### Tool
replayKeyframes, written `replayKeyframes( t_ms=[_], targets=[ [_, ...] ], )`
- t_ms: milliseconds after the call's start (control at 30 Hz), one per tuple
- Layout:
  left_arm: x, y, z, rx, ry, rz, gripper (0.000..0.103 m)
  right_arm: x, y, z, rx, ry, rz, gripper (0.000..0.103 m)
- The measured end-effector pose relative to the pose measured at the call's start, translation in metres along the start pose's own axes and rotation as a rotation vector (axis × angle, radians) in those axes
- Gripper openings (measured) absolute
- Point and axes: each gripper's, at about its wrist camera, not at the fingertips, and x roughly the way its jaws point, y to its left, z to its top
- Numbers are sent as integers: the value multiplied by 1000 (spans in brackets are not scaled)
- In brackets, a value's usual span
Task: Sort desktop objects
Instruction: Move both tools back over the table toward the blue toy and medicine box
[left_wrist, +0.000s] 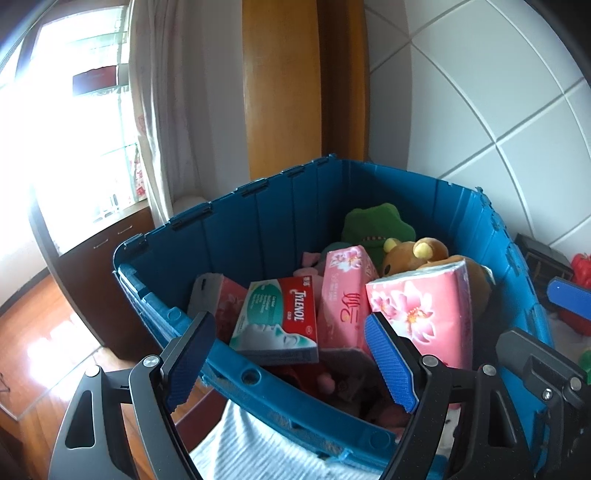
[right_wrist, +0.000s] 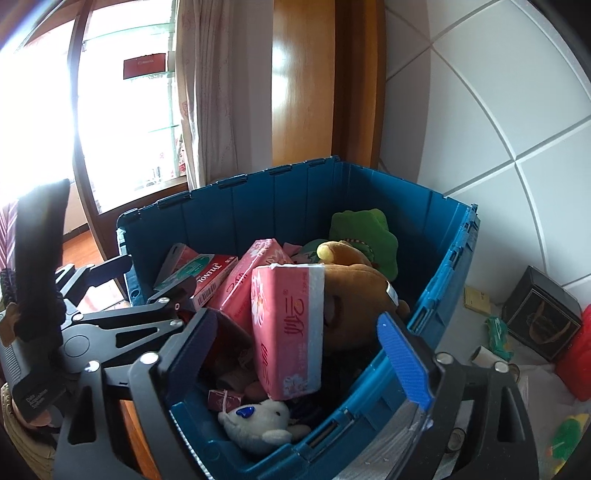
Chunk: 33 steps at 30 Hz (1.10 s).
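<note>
Both my claws hang over the near rim of the blue crate (left_wrist: 258, 218), which fills the middle of each view. My left claw (left_wrist: 291, 363) stands wide with nothing between its blue pads; its fingers frame the crate's near wall at the bottom of the left wrist view. My right claw (right_wrist: 301, 360) is spread wide too and grips nothing; the pink tissue pack (right_wrist: 288, 332) stands on end just beyond it, in the centre of the right wrist view, leaning on the things behind it and clear of both pads. To the left of it lies a second pink tissue pack (right_wrist: 245, 282), and left of that the red and white Tylenol box (right_wrist: 210, 275), tilted against the heap. Behind the packs, toward the upper right of the crate, sit a brown plush bear (right_wrist: 354, 284) and a green plush toy (right_wrist: 364, 230). A small white plush (right_wrist: 258, 421) lies in the crate's near corner at the bottom of the frame. At the right edge, outside the crate, a dark box (right_wrist: 543, 314) and a red thing (right_wrist: 578, 354) rest on the tabletop (right_wrist: 476, 332).
</note>
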Motion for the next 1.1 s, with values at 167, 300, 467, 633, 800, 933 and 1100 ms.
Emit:
replayKeyframes(
  t_ms=[167,300,467,633,800,933,1100],
  targets=[
    [-16,-1,-5,-5,-7,-5,84,-16,-3,-4,5,-24,-26,103],
    [-32,-3,-9,4,-13,-18,84,-31,-5,-8,12,-42,-41,103],
    [-53,-11,-20,8,-19,-35,84,-50,-10,-23,33,-42,-44,103],
    [-80,-25,-38,11,-44,-45,84,-70,-18,-41,37,-40,-44,103],
    [-104,-46,-61,13,-41,-44,84,-95,-30,-69,39,-32,-29,103],
    [-117,-64,-83,38,-16,-42,84,-109,-41,-94,64,-15,-19,103],
    [-129,-86,-113,71,29,-52,84,-122,-52,-128,98,27,-20,103]
  ],
)
